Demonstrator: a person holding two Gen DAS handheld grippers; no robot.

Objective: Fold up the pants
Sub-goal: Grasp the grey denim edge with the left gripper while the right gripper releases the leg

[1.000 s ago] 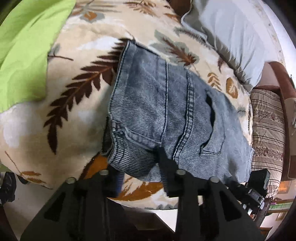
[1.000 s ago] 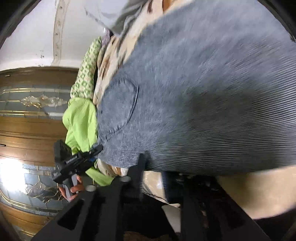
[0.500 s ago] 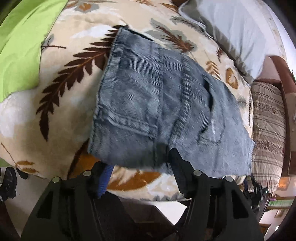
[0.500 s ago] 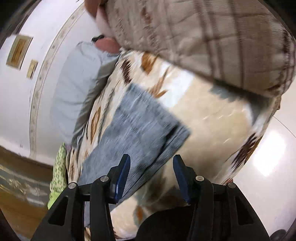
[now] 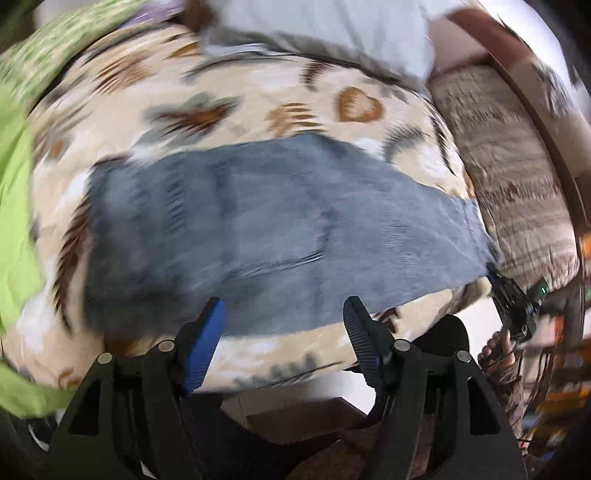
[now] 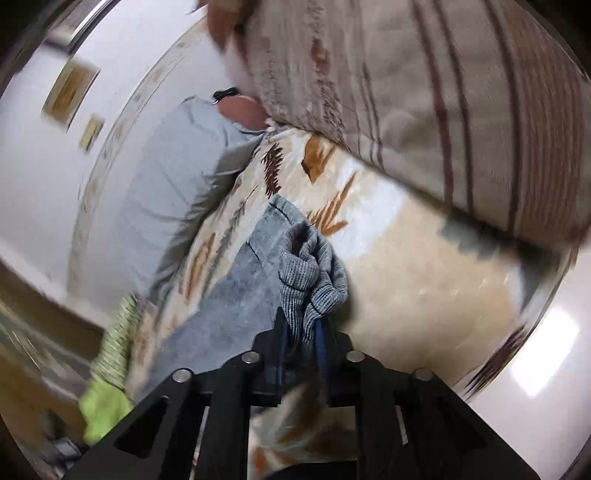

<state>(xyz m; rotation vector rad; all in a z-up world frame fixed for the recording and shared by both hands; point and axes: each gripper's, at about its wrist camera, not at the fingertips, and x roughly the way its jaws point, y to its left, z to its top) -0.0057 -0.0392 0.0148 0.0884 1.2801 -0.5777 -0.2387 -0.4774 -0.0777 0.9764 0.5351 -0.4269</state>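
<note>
Folded blue-grey denim pants [image 5: 258, 236] lie across a cream leaf-patterned blanket [image 5: 258, 110] on a bed. My left gripper [image 5: 282, 314] hovers above their near edge, its jaws opening and nothing between them. In the right wrist view the same pants [image 6: 236, 295] stretch away, and my right gripper [image 6: 301, 325] is closing on a bunched corner of the cloth [image 6: 314, 273], which is pinched between its pads. That right gripper [image 5: 493, 271] also shows at the pants' right end in the left wrist view, with a hand behind it.
A grey pillow [image 5: 332, 29] lies at the head of the bed. A brown striped quilt [image 5: 517, 177] is piled on the right, and a bright green cloth [image 5: 14, 221] on the left. White floor [image 6: 535, 350] shows beyond the bed's edge.
My left gripper let go of the pants' edge, opened and pulled back upward. My right gripper swung to the pants' far end and shut on a corner of the cloth.
</note>
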